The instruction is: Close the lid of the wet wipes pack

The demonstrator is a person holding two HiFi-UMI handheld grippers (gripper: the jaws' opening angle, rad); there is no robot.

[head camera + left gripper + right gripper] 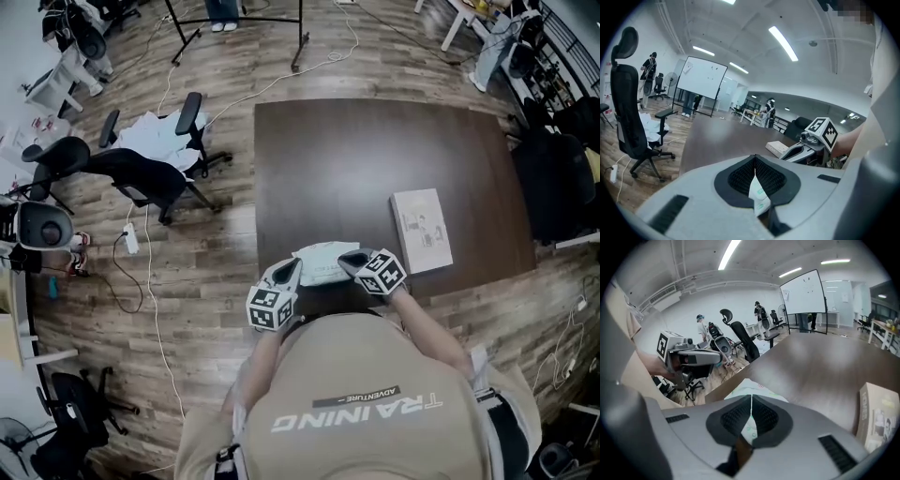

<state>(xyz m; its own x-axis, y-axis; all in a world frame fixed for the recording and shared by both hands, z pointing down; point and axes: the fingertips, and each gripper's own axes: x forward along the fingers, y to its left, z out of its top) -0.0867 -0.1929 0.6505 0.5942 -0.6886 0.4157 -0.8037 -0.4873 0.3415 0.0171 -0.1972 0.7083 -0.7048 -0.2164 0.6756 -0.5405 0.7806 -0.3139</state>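
The wet wipes pack (323, 262), white with pale green print, lies at the near edge of the dark brown table (375, 150), right in front of me. My left gripper (289, 273) is shut on the pack's left end, and a fold of its film (758, 196) shows pinched between the jaws. At the pack's right end my right gripper (352, 261) is shut too, with film (749, 426) caught in its jaws and the pack's body (749, 389) just beyond. The lid is hidden in every view.
A flat white box (421, 230) lies on the table to the right of the pack. Office chairs (141, 169) and loose cables (150, 281) are on the wooden floor at the left. A dark bag (558, 178) sits beyond the table's right edge.
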